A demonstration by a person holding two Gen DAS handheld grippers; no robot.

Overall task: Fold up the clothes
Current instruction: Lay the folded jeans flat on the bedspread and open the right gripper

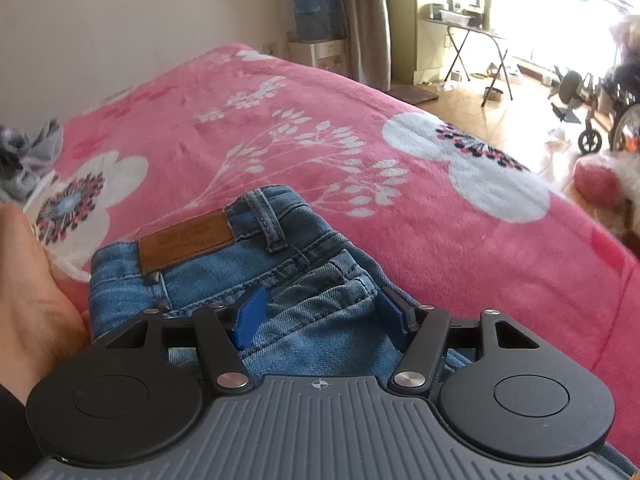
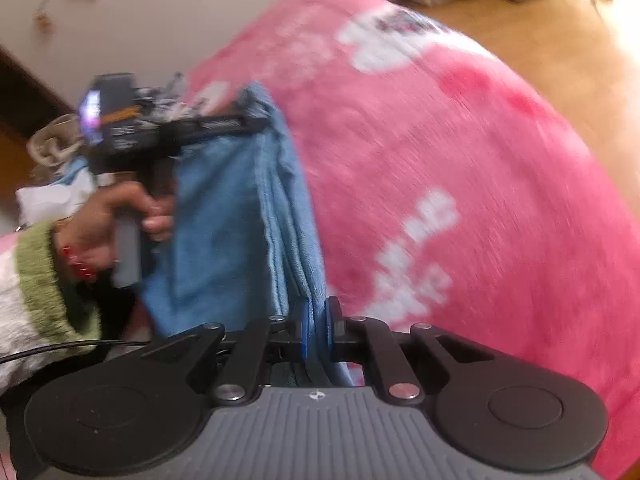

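Keep right gripper (image 2: 317,330) clenched on jeans (image 1: 256,280) edge, left gripper (image 1: 320,314) fingers released over waistband, lay flat on bed (image 1: 400,184).

The left wrist camera sits just behind its own blue fingers (image 1: 252,316), looking forward and down, very close to the jeans (image 1: 256,272) on the bed (image 1: 440,208), with a sunlit room beyond. The right wrist camera looks along its fingers (image 2: 306,328) across the same pink bed (image 2: 460,168). Both views share the jeans (image 2: 236,216) and floral blanket.
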